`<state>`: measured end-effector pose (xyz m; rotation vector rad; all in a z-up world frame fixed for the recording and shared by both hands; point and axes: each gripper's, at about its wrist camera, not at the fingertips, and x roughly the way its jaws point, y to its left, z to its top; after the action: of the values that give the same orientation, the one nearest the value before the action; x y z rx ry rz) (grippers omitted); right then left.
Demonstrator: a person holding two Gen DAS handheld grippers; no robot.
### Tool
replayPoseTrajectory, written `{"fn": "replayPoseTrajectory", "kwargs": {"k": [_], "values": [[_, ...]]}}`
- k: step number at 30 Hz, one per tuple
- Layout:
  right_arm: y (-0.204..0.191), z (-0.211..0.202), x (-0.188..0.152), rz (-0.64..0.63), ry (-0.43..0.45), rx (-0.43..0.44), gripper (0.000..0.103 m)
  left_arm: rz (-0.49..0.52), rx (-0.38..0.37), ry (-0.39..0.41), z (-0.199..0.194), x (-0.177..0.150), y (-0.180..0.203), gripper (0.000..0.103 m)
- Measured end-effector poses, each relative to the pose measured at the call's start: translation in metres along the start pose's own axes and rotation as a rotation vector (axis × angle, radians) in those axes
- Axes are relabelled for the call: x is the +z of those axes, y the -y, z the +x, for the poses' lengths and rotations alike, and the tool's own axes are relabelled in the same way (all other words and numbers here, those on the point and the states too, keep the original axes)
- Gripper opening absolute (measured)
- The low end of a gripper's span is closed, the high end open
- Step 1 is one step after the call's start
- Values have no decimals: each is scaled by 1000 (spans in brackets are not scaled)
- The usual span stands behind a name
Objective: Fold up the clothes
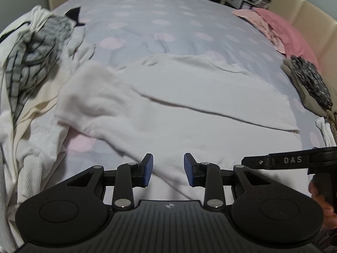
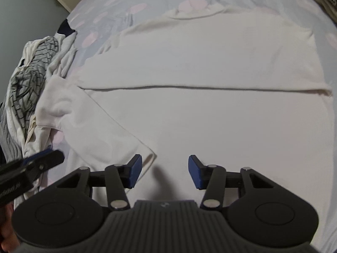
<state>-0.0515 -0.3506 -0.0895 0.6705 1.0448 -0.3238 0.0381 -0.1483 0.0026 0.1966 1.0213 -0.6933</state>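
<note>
Left gripper (image 1: 168,169): jaws spread, blue pads apart, nothing between them; white cloth lies beneath the gap and no pad presses on it. Right gripper (image 2: 165,171): jaws spread somewhat wider, likewise empty, poised above the near part of the same cloth. Both point steeply down at the bed.

White garment (image 2: 200,109): spread flat across the bedsheet (image 1: 168,21), directly under both grippers. A straight fold edge runs across it from side to side. One sleeve (image 2: 99,126) lies diagonally on the body panel, its cuff corner just beside the right gripper's left pad (image 2: 134,174). In the left wrist view the cloth on the left side is blurred and rumpled.

Left of the garment: a heap of unfolded clothes (image 1: 31,63), including a grey piece with dark lines and pale ribbed fabric, touching or overlapping the garment's edge; which, I cannot tell. Right of the garment, apart from it: a dark patterned item on a beige one (image 1: 309,84); beyond that, pink bedding (image 1: 278,25) against a cream headboard (image 1: 305,16).

The bedsheet is pale lilac with pink spots
</note>
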Motion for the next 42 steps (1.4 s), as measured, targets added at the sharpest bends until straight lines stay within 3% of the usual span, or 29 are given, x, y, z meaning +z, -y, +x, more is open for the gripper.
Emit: {"fn": "replayPoseTrajectory", "kwargs": {"k": [7, 9, 11, 17, 23, 31, 42], "values": [[-12, 27, 4, 17, -32, -2, 50, -50, 42, 5, -3, -1, -18, 30], [-18, 32, 3, 3, -29, -10, 38, -90, 59, 0, -4, 0, -28, 30], [-24, 33, 3, -18, -26, -20, 16, -126, 70, -3, -4, -1, -37, 30], [-42, 7, 12, -54, 6, -46, 4, -179, 97, -2, -7, -5, -56, 30], [-71, -45, 49, -109, 76, 32, 4, -207, 112, -12, -5, -7, -68, 30], [-116, -104, 132, -139, 159, 90, 4, -234, 98, -9, -3, -7, -76, 30], [-214, -191, 204, -247, 350, 137, 4, -261, 71, -9, 2, -3, -81, 30]]}}
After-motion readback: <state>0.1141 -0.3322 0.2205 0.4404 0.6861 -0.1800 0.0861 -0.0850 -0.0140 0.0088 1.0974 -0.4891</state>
